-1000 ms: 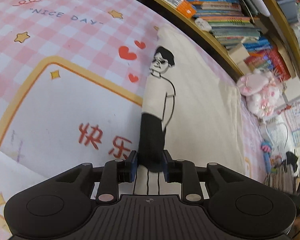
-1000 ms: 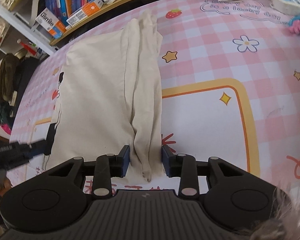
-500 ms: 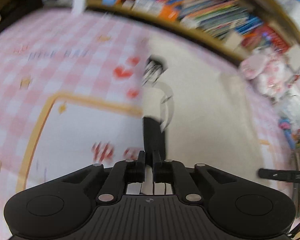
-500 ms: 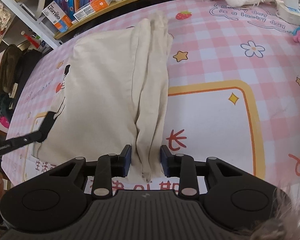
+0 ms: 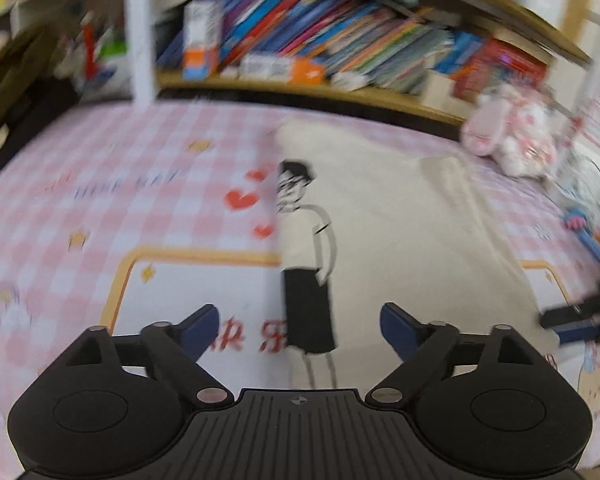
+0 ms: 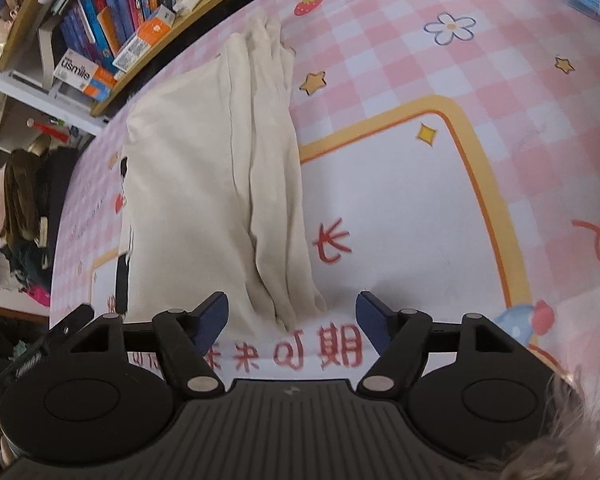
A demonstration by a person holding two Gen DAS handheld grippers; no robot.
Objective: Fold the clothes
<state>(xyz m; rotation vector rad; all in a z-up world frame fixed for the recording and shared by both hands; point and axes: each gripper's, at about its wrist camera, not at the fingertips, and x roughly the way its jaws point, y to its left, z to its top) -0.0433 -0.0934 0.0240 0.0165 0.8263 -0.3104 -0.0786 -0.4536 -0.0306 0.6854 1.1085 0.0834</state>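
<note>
Cloth first: a cream garment [image 6: 188, 184] lies flat on the pink checked surface [image 6: 400, 80], drawn in to a long narrow panel, with a bunched strip [image 6: 276, 184] folded over along its right edge. On its left edge I see a printed cartoon figure [image 5: 306, 256] in a white shirt and black trousers.

My left tool [image 5: 298, 330] hangs just above the near hem with its jaws spread wide and nothing between them. My right tool [image 6: 292, 320] is likewise released, its jaws standing either side of the near tip of the bunched strip without touching it. From the left view, the right tool shows as a dark blur at the far right edge.

I judge the lengthwise folds to be in and both tools let go of the hem, so this fits either a pause between folds or a garment already laid as wanted; I cannot settle which. If another fold follows, it calls for both tools to close on the near hem at matching points and carry it evenly toward the far end, so the loose strip does not slip out.

Readable writing: "usmile" on a box [image 6: 85, 76] on the bookshelf [image 6: 112, 28], "lucky day" in script near the surface's far edge, and large red Chinese characters near the tools.
</note>
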